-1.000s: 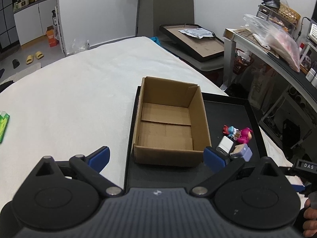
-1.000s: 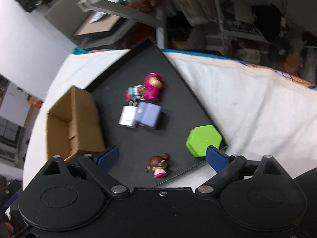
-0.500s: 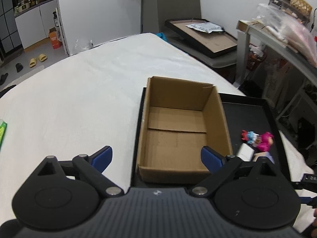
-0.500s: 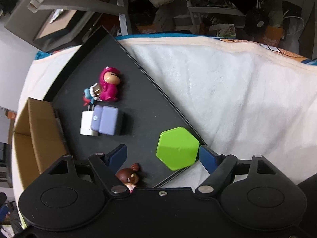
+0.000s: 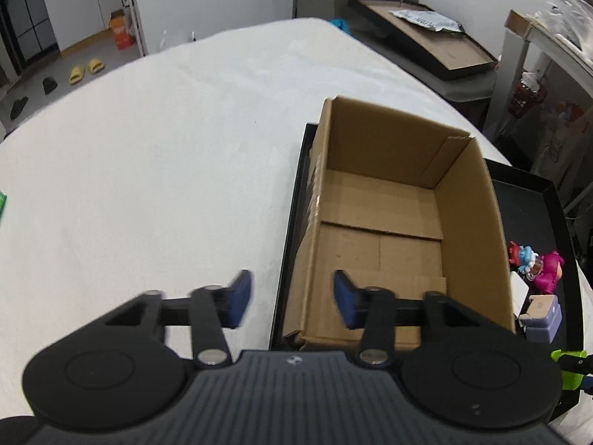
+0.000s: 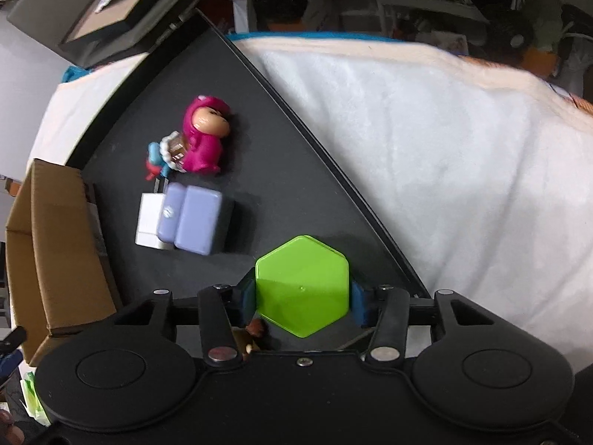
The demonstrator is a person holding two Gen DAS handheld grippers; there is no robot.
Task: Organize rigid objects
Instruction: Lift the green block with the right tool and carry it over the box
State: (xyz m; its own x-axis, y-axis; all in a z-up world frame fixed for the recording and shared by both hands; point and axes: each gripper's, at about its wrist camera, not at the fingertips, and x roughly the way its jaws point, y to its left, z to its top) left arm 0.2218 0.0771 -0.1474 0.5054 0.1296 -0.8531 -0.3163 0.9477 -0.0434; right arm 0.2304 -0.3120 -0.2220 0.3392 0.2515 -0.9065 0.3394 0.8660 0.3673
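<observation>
On tray [image 6: 304,118], right fingers [image 6: 246,298]: just closed, pinching hexagon [image 6: 302,285].
Left fingers [image 5: 343,298]: just narrowed, straddling box [image 5: 381,222] wall, apparently not pinching.
Meaning: hexagon likely ready for boxing.

Left tool [image 5: 291,298]: pitched steeply down, jaws just closing, blue pads [image 5: 241,298] apart, box wall between them, no contact evident. Right tool [image 6: 302,298]: pitched steeply down, jaws just closing, pads pressing opposite sides of green hexagonal block [image 6: 302,285].
</observation>
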